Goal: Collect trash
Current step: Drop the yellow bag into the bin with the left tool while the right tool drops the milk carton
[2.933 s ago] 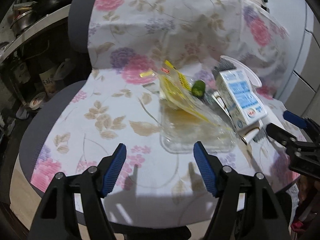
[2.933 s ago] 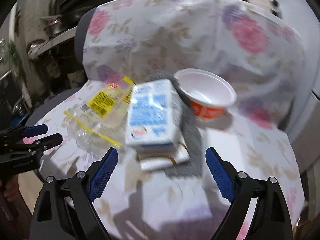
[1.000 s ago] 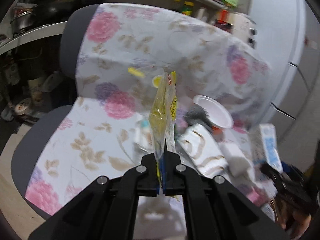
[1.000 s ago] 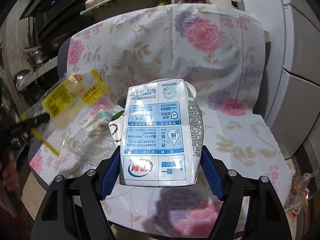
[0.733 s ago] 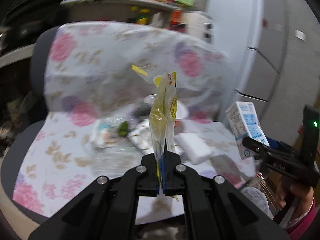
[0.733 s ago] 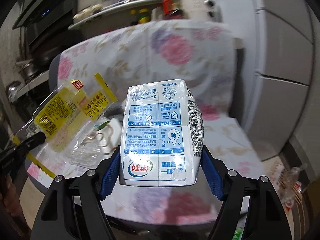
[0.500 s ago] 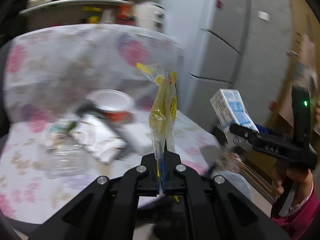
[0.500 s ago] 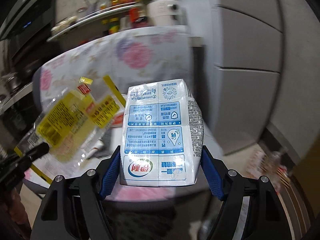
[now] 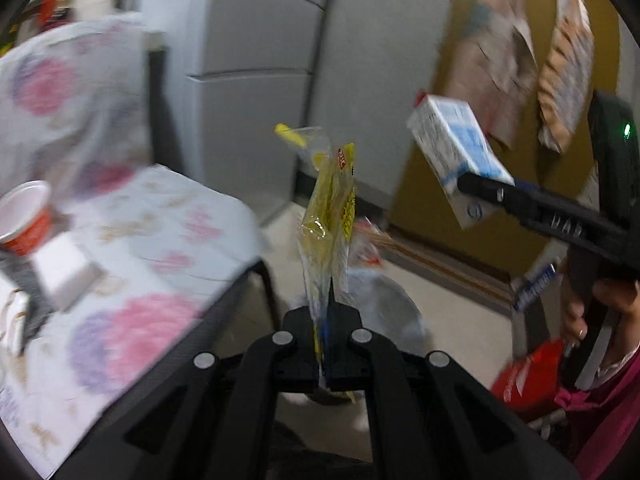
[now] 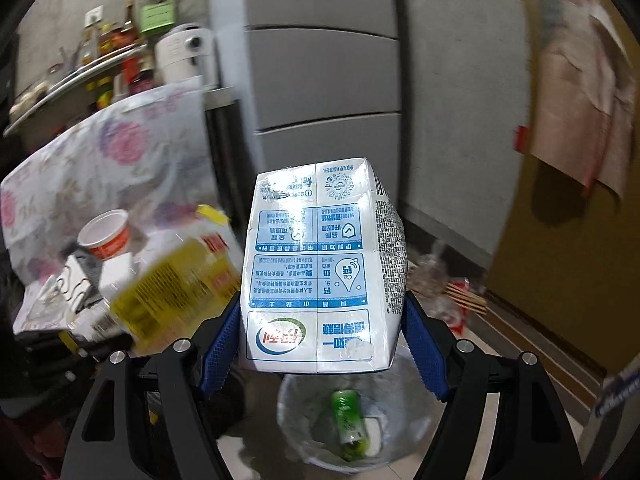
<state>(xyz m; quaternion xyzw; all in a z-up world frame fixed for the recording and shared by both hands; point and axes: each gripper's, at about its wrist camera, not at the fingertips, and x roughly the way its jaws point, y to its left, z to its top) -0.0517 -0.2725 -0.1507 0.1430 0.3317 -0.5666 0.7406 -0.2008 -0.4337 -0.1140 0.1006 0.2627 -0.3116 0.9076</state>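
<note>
My left gripper point(image 9: 325, 312) is shut on a yellow and clear plastic wrapper point(image 9: 330, 216) that stands up from its jaws. The wrapper point(image 10: 172, 292) also shows blurred at the left of the right wrist view. My right gripper point(image 10: 322, 344) is shut on a white and blue milk carton point(image 10: 324, 264), its blue pads point(image 10: 219, 344) pressing both sides. The same carton point(image 9: 456, 160) appears at the right of the left wrist view, held by a person's hand point(image 9: 612, 304). Below the carton stands a clear-lined trash bin point(image 10: 408, 428) on the floor with a green can point(image 10: 348, 416) inside.
A chair with a floral cover point(image 9: 168, 240) still bears a red and white cup point(image 9: 24, 220), a white block point(image 9: 66, 272) and other litter. A grey fridge point(image 10: 320, 60) stands behind. Loose wrappers and chopsticks point(image 10: 452, 288) lie on the floor by a yellow wall.
Both grippers have swung right, away from the chair toward the floor by the fridge, each keeping its load. The trash bin has come into view under the right gripper.
</note>
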